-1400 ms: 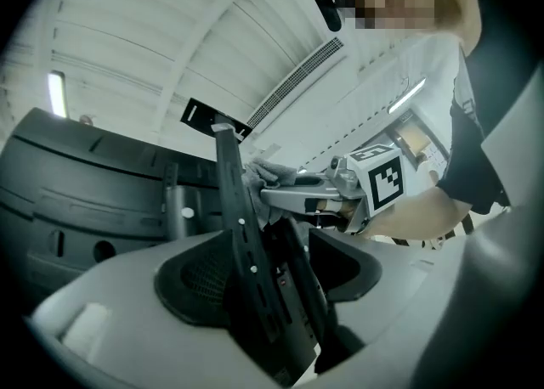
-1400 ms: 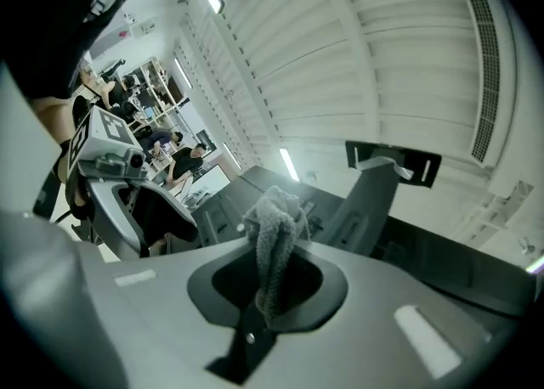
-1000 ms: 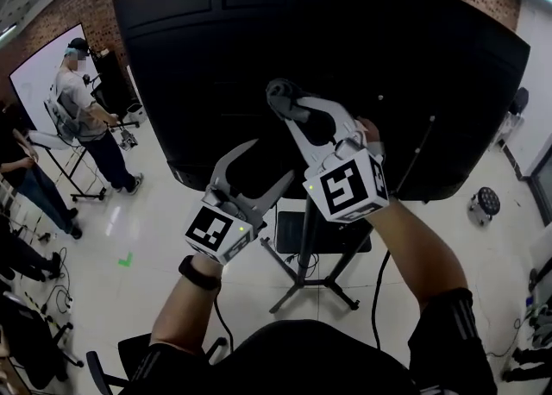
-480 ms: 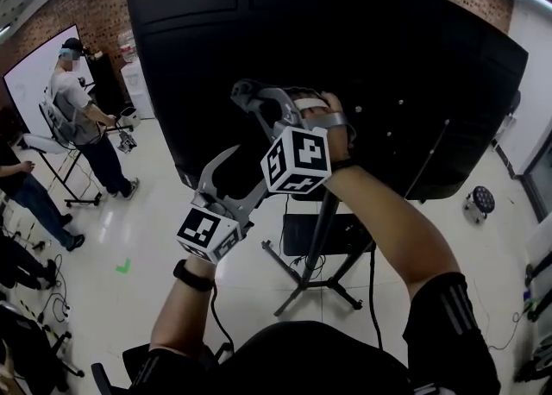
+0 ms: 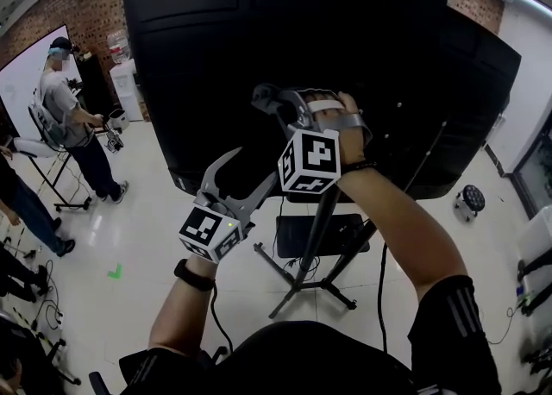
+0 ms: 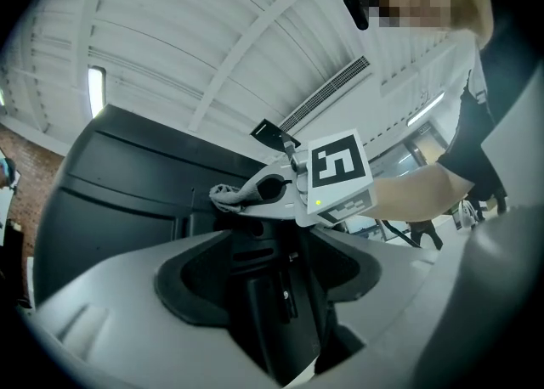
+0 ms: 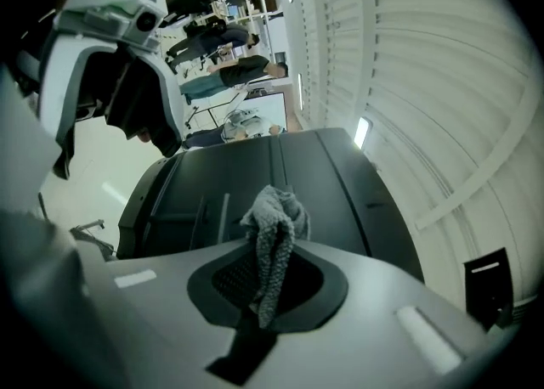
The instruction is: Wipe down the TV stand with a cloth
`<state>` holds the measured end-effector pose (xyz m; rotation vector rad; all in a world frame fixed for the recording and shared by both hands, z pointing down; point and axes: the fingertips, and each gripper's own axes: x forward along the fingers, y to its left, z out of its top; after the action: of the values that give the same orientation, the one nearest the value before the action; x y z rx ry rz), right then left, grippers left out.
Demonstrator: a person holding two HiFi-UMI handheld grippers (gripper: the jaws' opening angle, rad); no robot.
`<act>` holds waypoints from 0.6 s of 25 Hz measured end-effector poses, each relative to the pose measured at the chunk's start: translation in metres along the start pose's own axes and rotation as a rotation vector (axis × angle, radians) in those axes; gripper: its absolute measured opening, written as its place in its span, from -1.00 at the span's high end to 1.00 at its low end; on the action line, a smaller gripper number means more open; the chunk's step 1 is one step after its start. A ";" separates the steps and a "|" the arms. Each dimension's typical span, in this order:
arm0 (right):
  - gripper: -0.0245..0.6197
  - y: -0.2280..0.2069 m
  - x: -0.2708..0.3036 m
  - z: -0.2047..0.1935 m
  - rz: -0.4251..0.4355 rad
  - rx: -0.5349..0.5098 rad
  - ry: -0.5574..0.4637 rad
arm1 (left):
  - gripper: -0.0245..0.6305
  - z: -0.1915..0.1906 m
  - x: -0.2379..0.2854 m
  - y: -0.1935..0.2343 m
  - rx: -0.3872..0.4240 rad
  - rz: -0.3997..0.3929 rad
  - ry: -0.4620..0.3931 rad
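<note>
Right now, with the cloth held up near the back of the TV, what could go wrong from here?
1. The right tool pinches only a fold of the grey cloth. The rest bunches loose, so a firm wipe might pull it free or let the jaw tips scrape the TV's black back panel.
2. The panel sits high on a thin stand pole, so pushing up there might rock it.
3. The left tool hangs open and empty, steadying nothing.
</note>
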<state>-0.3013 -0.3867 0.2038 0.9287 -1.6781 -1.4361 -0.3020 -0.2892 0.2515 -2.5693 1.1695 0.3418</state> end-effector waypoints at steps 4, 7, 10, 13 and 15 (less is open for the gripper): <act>0.86 0.000 -0.013 -0.025 -0.013 -0.066 0.098 | -0.01 -0.001 0.012 -0.013 -0.010 -0.043 -0.007; 0.86 -0.003 -0.021 -0.041 -0.019 -0.102 0.168 | -0.01 -0.001 0.019 -0.022 -0.020 -0.073 -0.009; 0.86 -0.001 -0.025 -0.050 -0.006 -0.145 0.211 | -0.01 -0.001 0.025 -0.030 -0.033 -0.098 -0.008; 0.86 0.001 -0.027 -0.054 -0.014 -0.180 0.239 | -0.01 -0.004 0.026 -0.034 -0.040 -0.104 -0.002; 0.86 0.001 -0.028 -0.056 -0.016 -0.183 0.246 | -0.01 -0.006 0.024 -0.034 -0.041 -0.103 -0.001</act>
<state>-0.2388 -0.3881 0.2092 0.9743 -1.3398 -1.3969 -0.2602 -0.2864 0.2547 -2.6522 1.0354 0.3466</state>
